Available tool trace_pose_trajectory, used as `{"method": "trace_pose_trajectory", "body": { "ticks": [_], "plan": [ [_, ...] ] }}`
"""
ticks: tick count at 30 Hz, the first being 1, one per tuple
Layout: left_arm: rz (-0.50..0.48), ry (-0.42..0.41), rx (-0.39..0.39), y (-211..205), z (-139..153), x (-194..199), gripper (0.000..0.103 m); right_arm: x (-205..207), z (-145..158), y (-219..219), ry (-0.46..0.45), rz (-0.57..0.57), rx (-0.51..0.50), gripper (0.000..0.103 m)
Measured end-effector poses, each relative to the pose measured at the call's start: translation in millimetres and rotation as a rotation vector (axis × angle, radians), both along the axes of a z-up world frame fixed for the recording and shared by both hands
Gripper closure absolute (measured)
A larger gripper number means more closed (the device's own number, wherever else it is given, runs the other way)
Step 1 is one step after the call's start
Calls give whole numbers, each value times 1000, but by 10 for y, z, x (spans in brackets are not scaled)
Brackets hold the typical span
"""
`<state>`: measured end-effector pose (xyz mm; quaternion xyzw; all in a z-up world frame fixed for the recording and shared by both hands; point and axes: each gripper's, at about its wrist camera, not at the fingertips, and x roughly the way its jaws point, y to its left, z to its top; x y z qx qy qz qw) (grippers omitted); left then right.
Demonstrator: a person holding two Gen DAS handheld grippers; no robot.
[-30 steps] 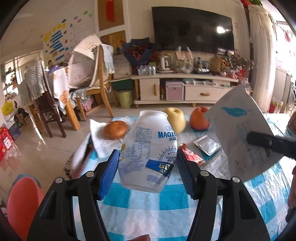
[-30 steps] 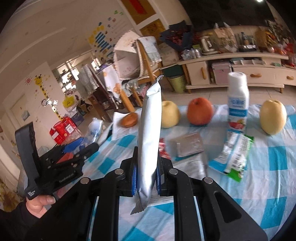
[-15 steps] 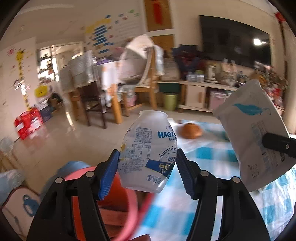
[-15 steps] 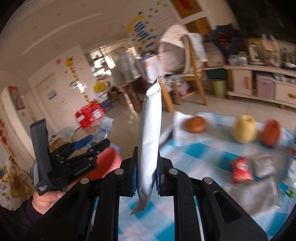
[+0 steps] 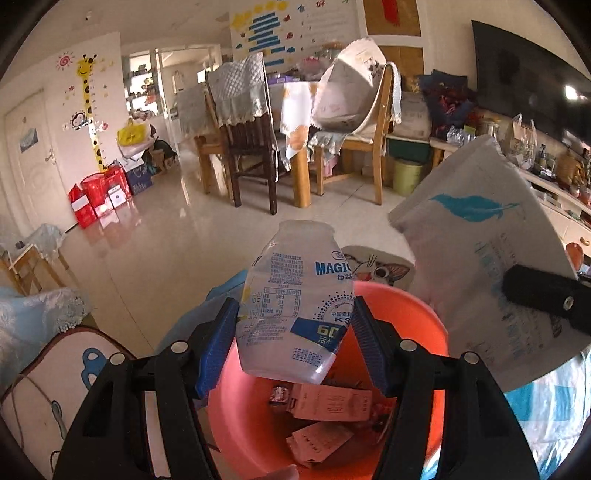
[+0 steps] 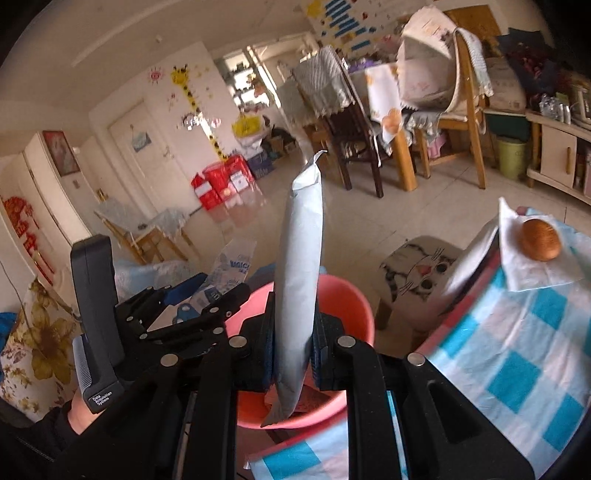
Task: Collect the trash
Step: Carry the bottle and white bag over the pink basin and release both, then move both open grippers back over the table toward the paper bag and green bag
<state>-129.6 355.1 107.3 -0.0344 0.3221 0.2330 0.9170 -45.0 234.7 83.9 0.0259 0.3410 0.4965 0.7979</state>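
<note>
While both grippers hang over the round salmon-pink plastic bin, left gripper pinches a translucent white plastic yogurt bottle; right gripper pinches a flat silver-white foil pouch, w/ cardboard scraps inside bin.

Readable txt, both views:

- Plastic bottle clamped in my left gripper: blue "MAGIC" (cut off at edge), "60" lower on label, Chinese chars + nutrition table too small to read. Same bottle in right wrist view: partial blue lettering, blurred.
- Pouch held by my right gripper: blue feather logo, fine print illegible.
- Left gripper body, white print: "Data Acquisition System".
- Wall poster: Chinese chars, unreadable.
</note>
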Motion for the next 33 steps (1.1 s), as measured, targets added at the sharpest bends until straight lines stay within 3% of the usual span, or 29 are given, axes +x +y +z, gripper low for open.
{"method": "trace_pose_trajectory", "body": {
  "ticks": [5, 6, 7, 8, 10, 13, 15, 20, 25, 30, 33],
  "plan": [
    [-3, 14, -13, 73, -145, 52, 38, 43, -142, 232, 19, 9, -51, 87],
    [1, 18, -19, 82, -170, 59, 33, 32, -161, 269, 25, 19, -60, 87],
    [7, 22, -24, 81, -190, 71, 15, 45, -188, 324, 31, 32, -74, 86],
    [20, 20, -18, 90, -201, 73, 5, 49, -231, 380, 39, 47, -95, 84],
    [36, 24, 15, 93, -229, 69, 5, 86, -253, 452, 46, 47, -105, 76],
    [65, 19, 12, 150, -248, 59, 5, 120, -275, 428, 27, 8, -112, 42],
    [89, 24, 6, 194, -253, 36, 5, 117, -295, 402, 26, -2, -99, 35],
    [98, 12, 8, 208, -190, -17, 5, 99, -251, 232, 17, -25, -74, 34],
    [46, -50, 12, -69, 91, -10, 5, 52, -56, -496, -34, -130, -41, 29],
    [-74, -116, -48, -678, 308, 114, 5, -26, -17, -1775, -56, -332, -30, 24],
    [-193, -119, -101, -1260, 321, 298, 5, -151, -96, -2620, -67, -472, -69, 24]
  ]
}}
